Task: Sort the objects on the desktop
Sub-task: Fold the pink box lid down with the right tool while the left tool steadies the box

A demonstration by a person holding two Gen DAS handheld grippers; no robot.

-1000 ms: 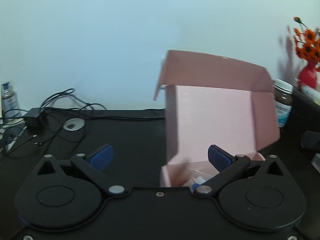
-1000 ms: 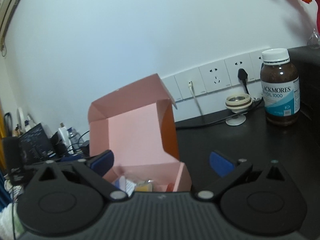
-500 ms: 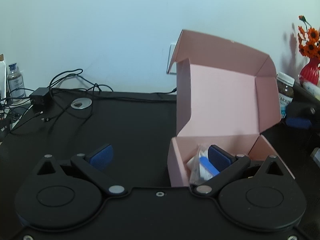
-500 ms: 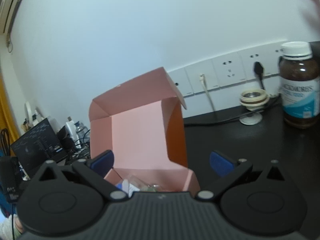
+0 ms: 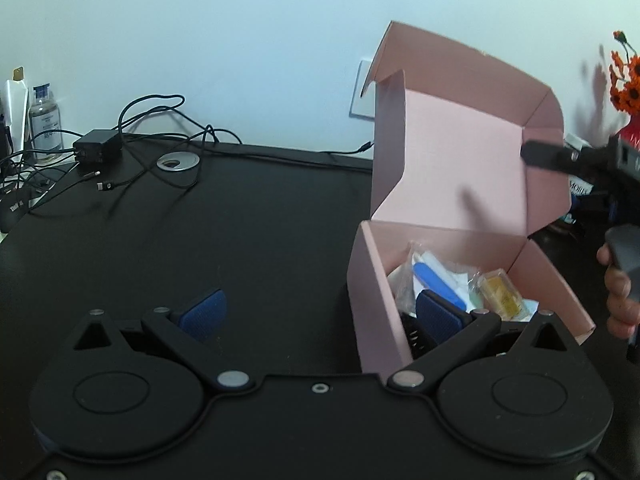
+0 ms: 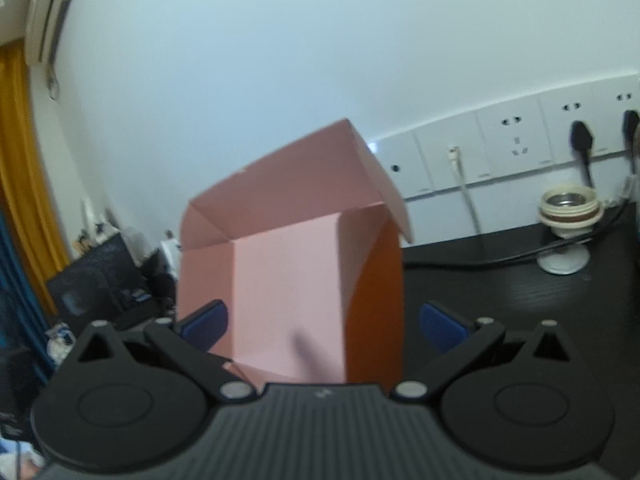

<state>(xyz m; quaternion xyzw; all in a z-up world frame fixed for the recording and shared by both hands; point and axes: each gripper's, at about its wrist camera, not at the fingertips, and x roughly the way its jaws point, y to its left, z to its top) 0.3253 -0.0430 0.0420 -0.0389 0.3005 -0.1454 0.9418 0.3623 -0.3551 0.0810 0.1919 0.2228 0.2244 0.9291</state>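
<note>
The pink box (image 5: 460, 184) stands on the black desk (image 5: 240, 220) with its lid raised, holding a blue stick (image 5: 438, 282), a yellow item (image 5: 500, 294) and clear wrappers. The left claw (image 5: 320, 312) is spread wide and empty, straddling the box's near-left wall. The right claw (image 6: 324, 326), likewise released and empty, faces the lid.

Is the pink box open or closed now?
Open: the pink box has its lid standing upright, and packets show inside.

Matt pink cardboard box (image 5: 460, 168), dark woodgrain desk (image 6: 520, 292).
</note>
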